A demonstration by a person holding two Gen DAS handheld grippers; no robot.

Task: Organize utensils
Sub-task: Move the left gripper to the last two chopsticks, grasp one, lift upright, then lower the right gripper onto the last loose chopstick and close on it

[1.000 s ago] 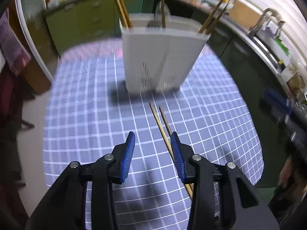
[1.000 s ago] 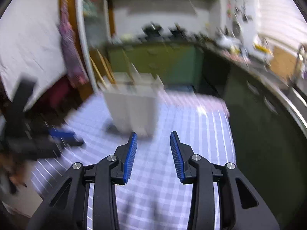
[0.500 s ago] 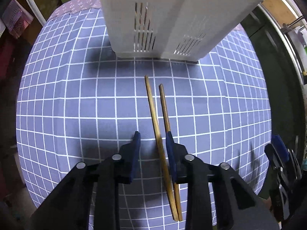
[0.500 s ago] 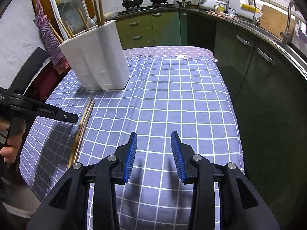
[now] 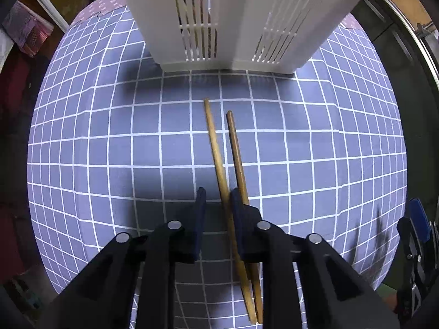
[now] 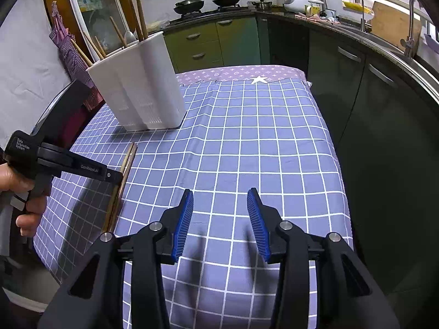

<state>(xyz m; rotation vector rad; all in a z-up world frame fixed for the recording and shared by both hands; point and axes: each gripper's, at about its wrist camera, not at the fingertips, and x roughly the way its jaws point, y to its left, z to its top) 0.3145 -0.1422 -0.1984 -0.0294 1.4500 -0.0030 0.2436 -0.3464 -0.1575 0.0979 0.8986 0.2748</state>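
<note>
- The left hand-held gripper [image 5: 215, 213] pointed straight down over the desk [image 5: 96, 150], its jaws narrow and closing. The lighter chopstick [image 5: 216, 159] ran between the pads; the right pad lay against it and the left pad stood clear, so no grip was made.
- The darker chopstick [image 5: 237, 159] lay just beside the first, outside the right pad. The two converged at their near ends and spread toward the far ends.
- Judged handling: light, stiff, smooth wooden sticks that could roll on the checked cloth. A hold near mid-length, where the jaws stood, should keep a stick balanced; closing on one alone might nudge its neighbour.
- The right hand-held gripper [image 6: 221, 219] hovered over bare cloth at the right, jaws moderately wide and opening, nothing between them.
- Farther off stood the white utensil holder [image 5: 233, 22], already carrying chopsticks and a spoon. Nothing lay between the pair and the holder.
- Beyond it ran the kitchen cabinets [image 6: 208, 41].
</note>
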